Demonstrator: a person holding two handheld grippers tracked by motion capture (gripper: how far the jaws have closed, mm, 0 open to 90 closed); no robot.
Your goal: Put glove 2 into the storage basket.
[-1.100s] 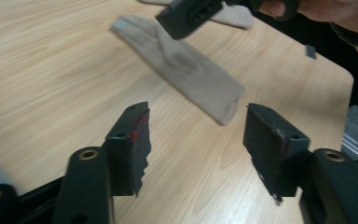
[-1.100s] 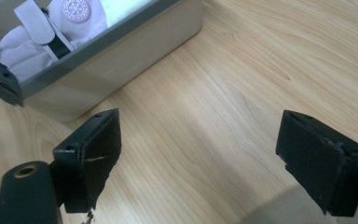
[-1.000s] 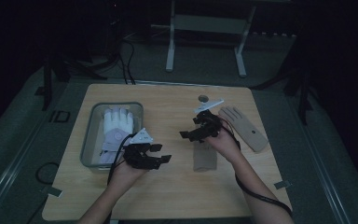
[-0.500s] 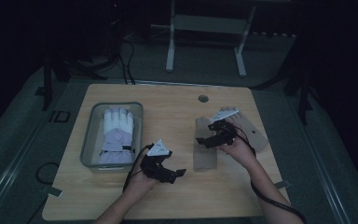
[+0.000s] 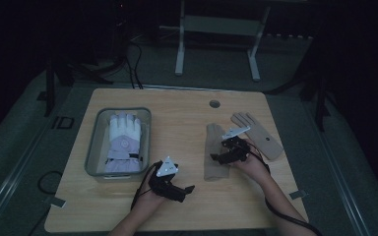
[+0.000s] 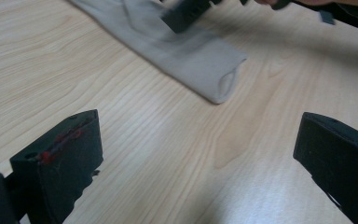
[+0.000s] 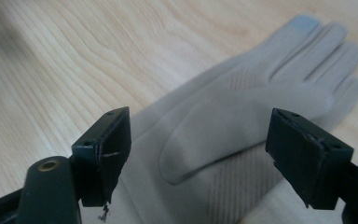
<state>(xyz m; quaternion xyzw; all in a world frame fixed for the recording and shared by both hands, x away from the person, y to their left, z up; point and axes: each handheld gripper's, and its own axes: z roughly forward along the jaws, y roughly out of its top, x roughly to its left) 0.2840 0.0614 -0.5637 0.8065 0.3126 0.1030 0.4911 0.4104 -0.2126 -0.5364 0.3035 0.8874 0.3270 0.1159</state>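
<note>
- The beige glove [image 5: 215,153] lies flat on the bench [image 5: 187,118]; the right hand-held gripper [image 5: 222,153] hovers above it, jaws apart and just closing, nothing pinched.
- The left hand-held gripper [image 5: 186,191], jaws just spread wide and empty, sits near the cuff.
- A shallow pinch could catch one layer only, so the fabric might slip.

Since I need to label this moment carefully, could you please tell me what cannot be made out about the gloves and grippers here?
- Beige glove, high view: the right gripper covers its middle, so contact cannot be judged.
- Same glove, left gripper view: its finger end is cut off by the top edge; only the cuff is sharp.
- Second beige glove, high view: dim and small, with surface detail unreadable.
- White glove in the bin: its underside is hidden.
- Left gripper: open over bare table.
</note>
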